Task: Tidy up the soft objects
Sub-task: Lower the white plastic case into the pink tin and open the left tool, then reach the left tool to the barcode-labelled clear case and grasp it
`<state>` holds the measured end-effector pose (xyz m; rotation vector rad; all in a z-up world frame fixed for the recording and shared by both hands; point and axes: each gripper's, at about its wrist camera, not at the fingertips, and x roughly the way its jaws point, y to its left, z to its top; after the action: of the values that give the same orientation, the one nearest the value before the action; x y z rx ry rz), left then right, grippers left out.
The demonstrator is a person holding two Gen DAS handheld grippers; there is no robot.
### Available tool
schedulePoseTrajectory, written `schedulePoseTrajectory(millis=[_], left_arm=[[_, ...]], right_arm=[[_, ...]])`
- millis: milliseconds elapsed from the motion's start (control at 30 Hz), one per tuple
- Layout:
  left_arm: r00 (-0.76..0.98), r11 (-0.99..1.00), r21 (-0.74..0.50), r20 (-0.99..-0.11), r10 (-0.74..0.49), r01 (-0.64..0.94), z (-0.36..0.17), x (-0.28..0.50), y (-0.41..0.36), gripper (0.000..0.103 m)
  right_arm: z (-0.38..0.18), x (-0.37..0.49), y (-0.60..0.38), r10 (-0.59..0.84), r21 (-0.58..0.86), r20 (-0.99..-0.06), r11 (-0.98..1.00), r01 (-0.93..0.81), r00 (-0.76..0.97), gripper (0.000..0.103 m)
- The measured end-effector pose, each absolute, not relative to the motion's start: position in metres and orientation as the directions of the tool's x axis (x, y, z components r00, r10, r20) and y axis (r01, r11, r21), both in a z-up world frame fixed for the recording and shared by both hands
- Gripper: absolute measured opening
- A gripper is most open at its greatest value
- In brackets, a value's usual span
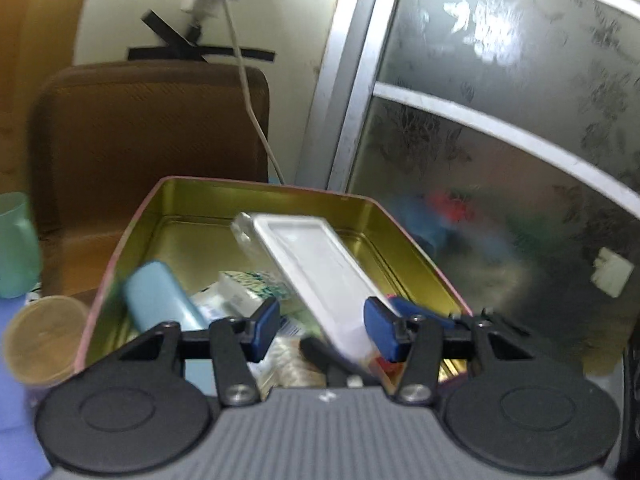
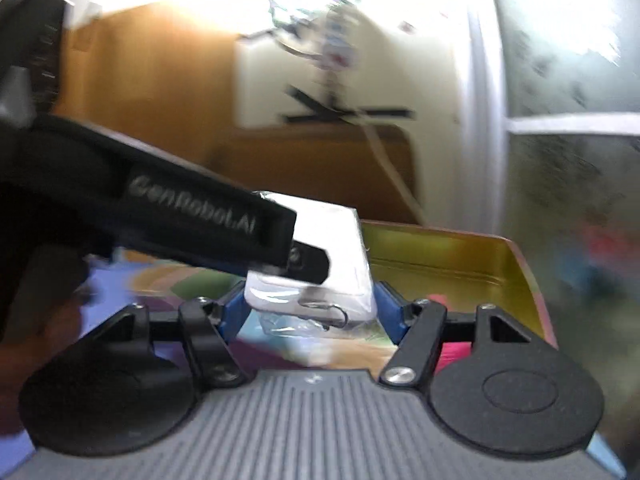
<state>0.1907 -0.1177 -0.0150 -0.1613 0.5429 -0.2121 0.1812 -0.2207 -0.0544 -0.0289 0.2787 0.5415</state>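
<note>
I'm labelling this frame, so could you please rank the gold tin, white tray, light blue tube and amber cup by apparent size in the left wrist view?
1. gold tin
2. white tray
3. light blue tube and amber cup: look alike, and the cup sits nearer the camera, so unranked.

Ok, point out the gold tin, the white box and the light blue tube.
gold tin point(image 1: 208, 200), left wrist view, on its bare inner back wall.
white box point(image 1: 316, 264), left wrist view, on its flat top face.
light blue tube point(image 1: 164, 296), left wrist view, on the middle of its body.
</note>
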Motion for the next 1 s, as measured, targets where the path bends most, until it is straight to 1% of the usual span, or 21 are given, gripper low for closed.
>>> schedulePoseTrajectory(millis=[67, 100, 133, 167, 200, 267, 333, 400, 467, 533, 567, 600, 633, 667, 700, 800, 900, 933, 1000], left_arm=[[0.837, 0.969, -0.197, -0.497, -0.228, 0.147, -0.02, 0.197, -0.124, 0.052], [0.841, 0.97, -0.197, -0.492, -0.225, 0.144, -0.021, 0.197, -0.124, 0.052], [0.845, 0.971, -0.196, -0.488, -0.219, 0.138, -0.022, 0.195, -0.122, 0.052], [0.848, 0.972, -0.19, -0.484, -0.216, 0.138, -0.021, 0.194, -0.121, 0.052], [0.851, 0.974, -0.177, -0.481, -0.211, 0.141, -0.021, 0.19, -0.122, 0.052], [0.859, 0.982, -0.144, -0.479, -0.18, 0.125, -0.021, 0.185, -0.118, 0.055], [0.865, 0.98, -0.159, -0.468, -0.181, 0.119, -0.019, 0.173, -0.11, 0.055], [0.877, 0.978, -0.172, -0.445, -0.182, 0.115, -0.014, 0.155, -0.099, 0.056], [0.888, 0.979, -0.172, -0.426, -0.172, 0.107, -0.011, 0.135, -0.087, 0.056], [0.898, 0.983, -0.167, -0.416, -0.144, 0.08, -0.011, 0.11, -0.07, 0.056], [0.9, 0.983, -0.172, -0.416, -0.128, 0.06, -0.013, 0.098, -0.059, 0.057], [0.9, 0.983, -0.177, -0.42, -0.112, 0.04, -0.016, 0.087, -0.048, 0.057], [0.9, 0.984, -0.177, -0.428, -0.082, 0.006, -0.02, 0.075, -0.034, 0.057], [0.897, 0.984, -0.172, -0.44, -0.042, -0.038, -0.025, 0.064, -0.019, 0.057], [0.89, 0.983, -0.167, -0.455, -0.003, -0.082, -0.031, 0.055, -0.005, 0.057], [0.836, 0.956, -0.151, -0.531, 0.136, -0.251, -0.05, 0.029, 0.046, 0.057], [0.745, 0.895, -0.104, -0.601, 0.292, -0.434, -0.063, 0.004, 0.098, 0.057], [0.711, 0.866, -0.082, -0.612, 0.346, -0.493, -0.065, -0.005, 0.113, 0.057], [0.679, 0.818, -0.054, -0.59, 0.437, -0.573, -0.067, -0.026, 0.134, 0.057]], right_arm=[[-0.057, 0.201, -0.221, 0.442, 0.019, -0.308, 0.889, -0.458, 0.843, 0.069], [-0.059, 0.21, -0.221, 0.41, 0.001, -0.33, 0.901, -0.434, 0.85, 0.065], [-0.061, 0.218, -0.221, 0.396, -0.006, -0.345, 0.906, -0.423, 0.851, 0.065], [-0.063, 0.224, -0.221, 0.389, -0.003, -0.35, 0.909, -0.416, 0.852, 0.07], [-0.066, 0.226, -0.221, 0.37, -0.008, -0.347, 0.918, -0.397, 0.862, 0.076], [-0.069, 0.224, -0.224, 0.336, -0.023, -0.329, 0.932, -0.363, 0.883, 0.081], [-0.07, 0.223, -0.228, 0.333, 0.015, -0.322, 0.938, -0.347, 0.886, 0.08], [-0.067, 0.213, -0.231, 0.349, 0.058, -0.296, 0.936, -0.348, 0.889, 0.08], [-0.067, 0.197, -0.232, 0.35, 0.066, -0.259, 0.936, -0.345, 0.9, 0.08], [-0.064, 0.181, -0.231, 0.376, 0.087, -0.21, 0.927, -0.366, 0.902, 0.074], [-0.063, 0.176, -0.23, 0.396, 0.096, -0.195, 0.918, -0.384, 0.897, 0.065], [-0.061, 0.171, -0.225, 0.426, 0.1, -0.185, 0.904, -0.415, 0.885, 0.053], [-0.06, 0.166, -0.22, 0.461, 0.101, -0.182, 0.888, -0.449, 0.869, 0.044], [-0.059, 0.161, -0.214, 0.5, 0.104, -0.187, 0.866, -0.49, 0.845, 0.025], [-0.058, 0.156, -0.205, 0.552, 0.108, -0.198, 0.833, -0.542, 0.81, 0.015], [-0.055, 0.138, -0.172, 0.692, 0.099, -0.236, 0.716, -0.691, 0.682, 0.015], [-0.053, 0.122, -0.125, 0.814, 0.109, -0.311, 0.544, -0.832, 0.491, 0.015], [-0.052, 0.117, -0.107, 0.833, 0.113, -0.338, 0.498, -0.86, 0.438, 0.015], [-0.05, 0.106, -0.062, 0.857, 0.108, -0.381, 0.414, -0.904, 0.347, 0.019]])
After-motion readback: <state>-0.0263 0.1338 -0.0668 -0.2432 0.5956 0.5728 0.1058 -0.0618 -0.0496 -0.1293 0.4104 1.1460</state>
